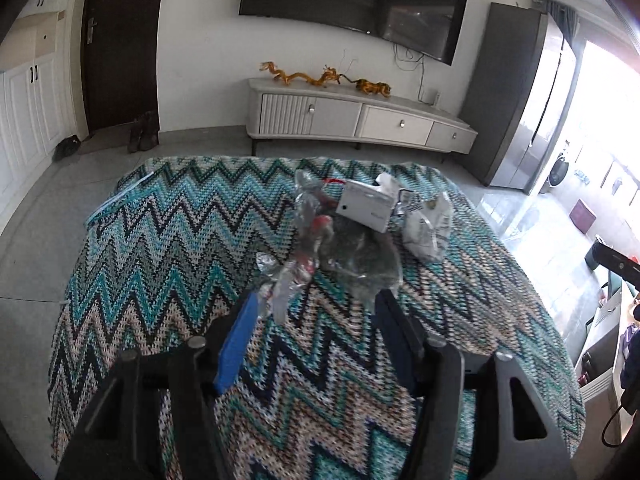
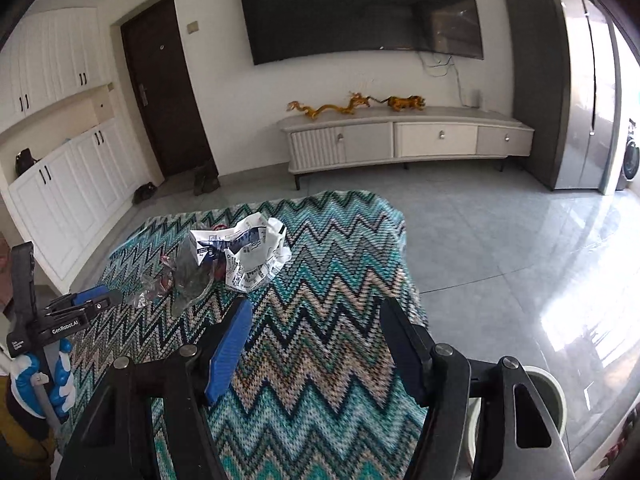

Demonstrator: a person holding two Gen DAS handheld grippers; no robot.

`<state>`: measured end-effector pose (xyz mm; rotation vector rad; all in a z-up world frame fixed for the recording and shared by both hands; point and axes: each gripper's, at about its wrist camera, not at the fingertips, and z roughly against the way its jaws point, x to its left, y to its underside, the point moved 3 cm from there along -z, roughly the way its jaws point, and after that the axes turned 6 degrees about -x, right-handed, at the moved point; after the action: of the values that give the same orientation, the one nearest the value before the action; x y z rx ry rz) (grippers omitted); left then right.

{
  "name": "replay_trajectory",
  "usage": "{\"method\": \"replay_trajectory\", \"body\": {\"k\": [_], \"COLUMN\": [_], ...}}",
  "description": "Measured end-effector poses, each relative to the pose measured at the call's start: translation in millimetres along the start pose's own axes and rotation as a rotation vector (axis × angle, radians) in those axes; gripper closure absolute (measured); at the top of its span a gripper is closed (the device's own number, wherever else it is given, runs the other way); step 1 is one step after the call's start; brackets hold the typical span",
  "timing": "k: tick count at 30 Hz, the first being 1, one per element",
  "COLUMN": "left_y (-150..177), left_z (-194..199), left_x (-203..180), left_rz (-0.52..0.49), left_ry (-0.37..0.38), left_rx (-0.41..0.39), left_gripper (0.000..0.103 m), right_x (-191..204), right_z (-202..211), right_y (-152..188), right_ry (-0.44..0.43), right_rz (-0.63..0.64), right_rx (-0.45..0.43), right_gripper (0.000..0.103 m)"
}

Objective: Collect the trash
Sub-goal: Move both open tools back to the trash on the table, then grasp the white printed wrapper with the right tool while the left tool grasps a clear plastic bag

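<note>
A heap of trash lies on the zigzag-patterned cloth (image 1: 160,240) that covers the table. It holds crumpled clear plastic wrappers (image 1: 320,248), a small white box (image 1: 366,204) and a crumpled printed paper (image 1: 428,228). My left gripper (image 1: 318,298) stands open just in front of the heap. The lowest end of the clear plastic lies by its blue left pad (image 1: 236,344), and the pads do not press on it. In the right wrist view my right gripper (image 2: 316,306) is open and empty, a little short of the printed paper (image 2: 252,256). The left gripper (image 2: 114,297) shows there beside the clear plastic (image 2: 160,284).
A gloved hand (image 2: 40,380) holds the left gripper. A round pale bin (image 2: 548,392) stands on the floor at the lower right. Beyond the table are tiled floor (image 2: 500,240), a low TV cabinet (image 2: 400,140), a dark door (image 2: 168,92) and white cupboards (image 2: 60,192).
</note>
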<state>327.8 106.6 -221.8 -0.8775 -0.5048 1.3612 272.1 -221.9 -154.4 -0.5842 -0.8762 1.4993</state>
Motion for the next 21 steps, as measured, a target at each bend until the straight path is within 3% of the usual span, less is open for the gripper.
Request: {"method": "replay_trajectory", "body": {"k": [9, 17, 21], "left_y": [0, 1, 4], "left_z": [-56, -81, -88], "left_x": [16, 27, 31], "left_rz": [0.001, 0.046, 0.058], "left_ry": [-0.029, -0.013, -0.007], "left_rx": [0.065, 0.089, 0.104], "left_gripper": [0.043, 0.044, 0.056], "right_x": [9, 22, 22], "right_z": [-89, -158, -184], "right_y": [-7, -13, -17], "right_ry": [-0.085, -0.142, -0.165], "right_rz": [-0.020, -0.039, -0.074], "right_rx": [0.090, 0.128, 0.133], "right_gripper": [0.039, 0.039, 0.039]}}
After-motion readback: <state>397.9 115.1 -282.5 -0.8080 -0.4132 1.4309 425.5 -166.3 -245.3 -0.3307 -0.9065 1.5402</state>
